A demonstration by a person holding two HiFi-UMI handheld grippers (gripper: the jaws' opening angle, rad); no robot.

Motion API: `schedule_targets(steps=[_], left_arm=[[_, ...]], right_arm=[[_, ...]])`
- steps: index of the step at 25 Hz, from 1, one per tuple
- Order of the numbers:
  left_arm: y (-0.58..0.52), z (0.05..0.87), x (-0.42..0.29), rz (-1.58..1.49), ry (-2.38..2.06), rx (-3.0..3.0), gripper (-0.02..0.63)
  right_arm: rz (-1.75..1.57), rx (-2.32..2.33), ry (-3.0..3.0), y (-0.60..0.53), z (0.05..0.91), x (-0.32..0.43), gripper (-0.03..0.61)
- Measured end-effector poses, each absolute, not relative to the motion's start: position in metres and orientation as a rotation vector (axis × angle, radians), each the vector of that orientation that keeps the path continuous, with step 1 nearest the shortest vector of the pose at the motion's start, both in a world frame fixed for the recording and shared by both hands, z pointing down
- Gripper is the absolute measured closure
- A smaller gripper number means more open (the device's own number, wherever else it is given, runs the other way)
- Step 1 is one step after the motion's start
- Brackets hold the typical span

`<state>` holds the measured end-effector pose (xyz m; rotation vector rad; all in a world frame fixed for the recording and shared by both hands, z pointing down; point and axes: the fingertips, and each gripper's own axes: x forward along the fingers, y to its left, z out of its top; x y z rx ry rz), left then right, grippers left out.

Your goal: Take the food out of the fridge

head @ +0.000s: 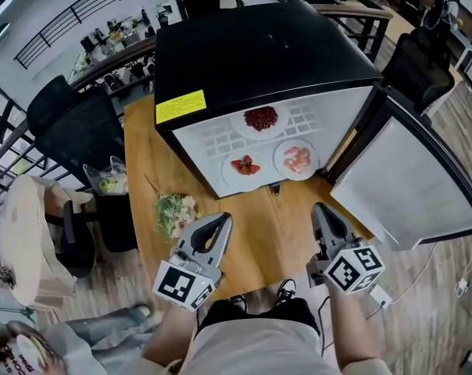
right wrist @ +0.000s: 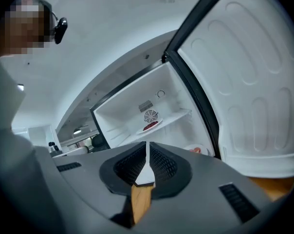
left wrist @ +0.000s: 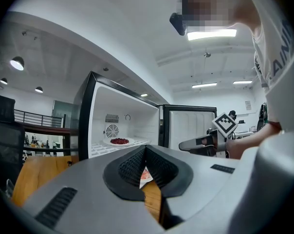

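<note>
A black mini fridge (head: 252,61) stands on the wooden table (head: 275,241) with its door (head: 412,186) swung open to the right. On its upper shelf is a plate of dark red berries (head: 261,119) (left wrist: 119,141) (right wrist: 151,126). Below sit a plate of strawberries (head: 245,166) and a plate of shrimp (head: 298,159) (right wrist: 198,150). A plate of salad (head: 176,212) rests on the table left of the fridge. My left gripper (head: 220,223) (left wrist: 146,152) and right gripper (head: 320,212) (right wrist: 147,150) hover before the fridge, both shut and empty.
Black office chairs (head: 72,116) stand left of the table, one with a plastic bag (head: 107,178) on it. Another chair (head: 420,69) is behind the open door. A railing (head: 80,10) runs at the back. A cable (head: 423,272) lies on the floor at right.
</note>
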<state>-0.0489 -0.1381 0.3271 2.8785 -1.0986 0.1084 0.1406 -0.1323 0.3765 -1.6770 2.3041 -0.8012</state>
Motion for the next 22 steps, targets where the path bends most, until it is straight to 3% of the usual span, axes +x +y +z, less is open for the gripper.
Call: schedule_targets(steps=[5,7,13,22], left_arm=[[-0.144,0.343,-0.051,0.138,-1.068,2.854,0.607],[-0.146,0.349,-0.052,0.155,-1.063,2.844,0.607],[-0.153,0.369,-0.048,0.203,-1.036,2.811,0.607],[-0.158,0.38,-0.021,0.206,-0.967,2.836,0.607]], right_arm=[[-1.088,-1.601,2.077,-0.156,0.421,0.146,0.555],[-1.183,-1.558,2.0,-0.166,0.436,0.146,0.485],[-1.43,-1.511,1.558,-0.198,0.507,0.168,0.485],[-1.54,-1.482,1.216,-0.233,0.58,0.187,0.485]])
